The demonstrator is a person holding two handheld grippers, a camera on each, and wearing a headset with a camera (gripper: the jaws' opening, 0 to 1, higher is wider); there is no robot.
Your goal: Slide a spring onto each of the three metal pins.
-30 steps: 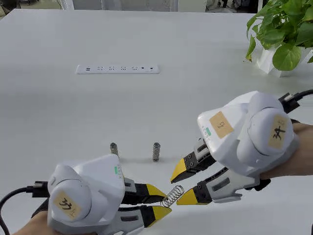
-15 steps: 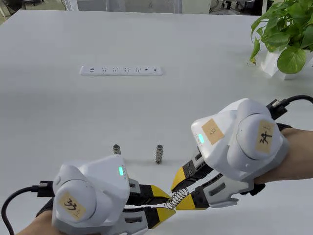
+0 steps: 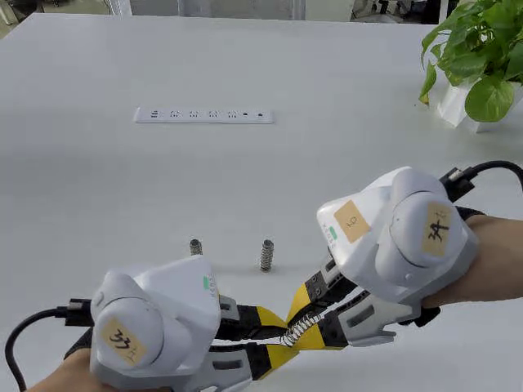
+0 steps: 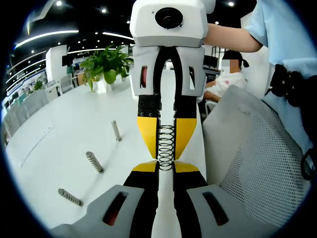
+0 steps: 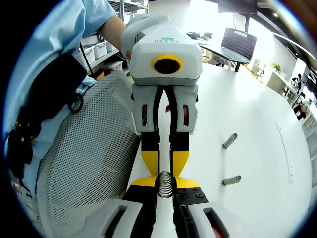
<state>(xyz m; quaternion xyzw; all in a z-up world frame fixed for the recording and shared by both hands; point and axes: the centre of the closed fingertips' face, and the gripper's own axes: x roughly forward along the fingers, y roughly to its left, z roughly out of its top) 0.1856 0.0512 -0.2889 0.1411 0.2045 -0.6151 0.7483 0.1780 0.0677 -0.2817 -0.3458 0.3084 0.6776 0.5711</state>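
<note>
Spring [image 3: 301, 327] is hanging low and right of centre in the head view, with the left hand-held gripper [image 4: 166, 167] and the right hand-held gripper [image 5: 165, 184] both clamping it (tip to tip) above the white table [image 3: 98, 188].

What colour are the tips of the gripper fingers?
Yellow fingertips, clearest in the left gripper view.

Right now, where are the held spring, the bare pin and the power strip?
held spring [image 4: 166, 144]: left gripper view, middle coils.
bare pin [image 4: 116, 130]: left gripper view, mid-shaft.
power strip [image 3: 203, 115]: head view, centre of its top face.
</note>
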